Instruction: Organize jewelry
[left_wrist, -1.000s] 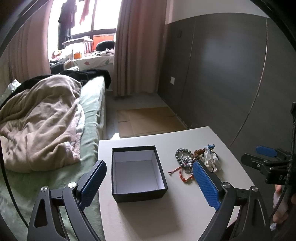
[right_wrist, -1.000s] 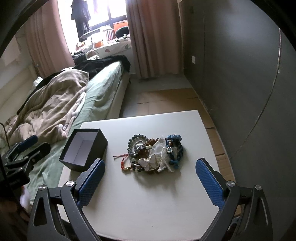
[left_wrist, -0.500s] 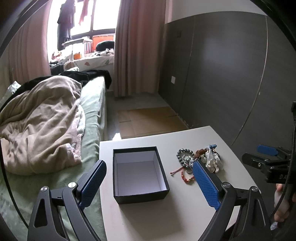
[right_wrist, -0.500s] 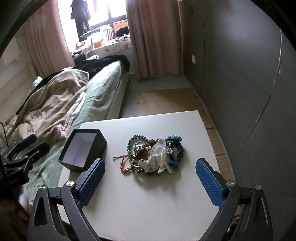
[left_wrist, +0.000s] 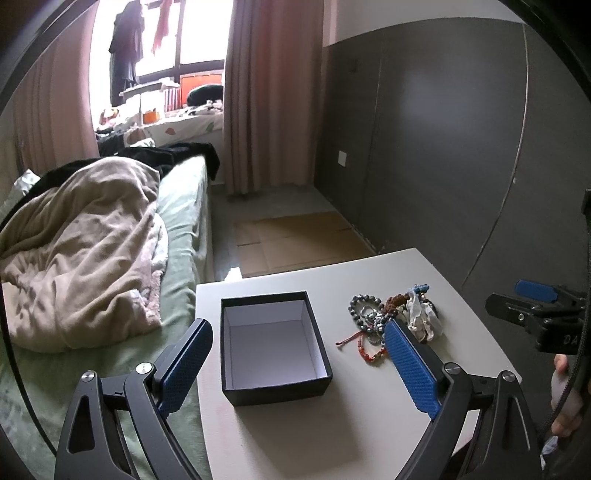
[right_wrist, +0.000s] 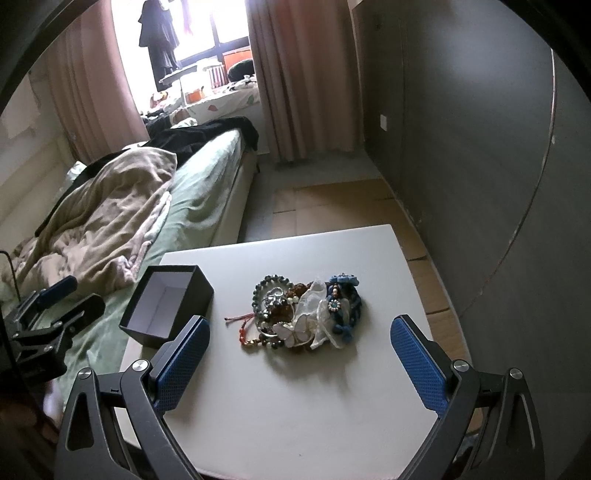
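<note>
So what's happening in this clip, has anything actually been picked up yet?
Nothing yet. A person holds a claw in each hand over a white table. The left claw hangs open in front of an empty black box. The right claw hangs open before a tangled pile of jewelry lying beside the box. Neither claw touches anything, and no jewelry is in the box.

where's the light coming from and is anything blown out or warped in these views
Left wrist view: the window is blown out to white, backlighting the room; the wall panel seam bows from fisheye distortion. Right wrist view: same overexposed window; the jewelry pile stays sharp and casts a soft shadow toward the camera on the white table.
</note>
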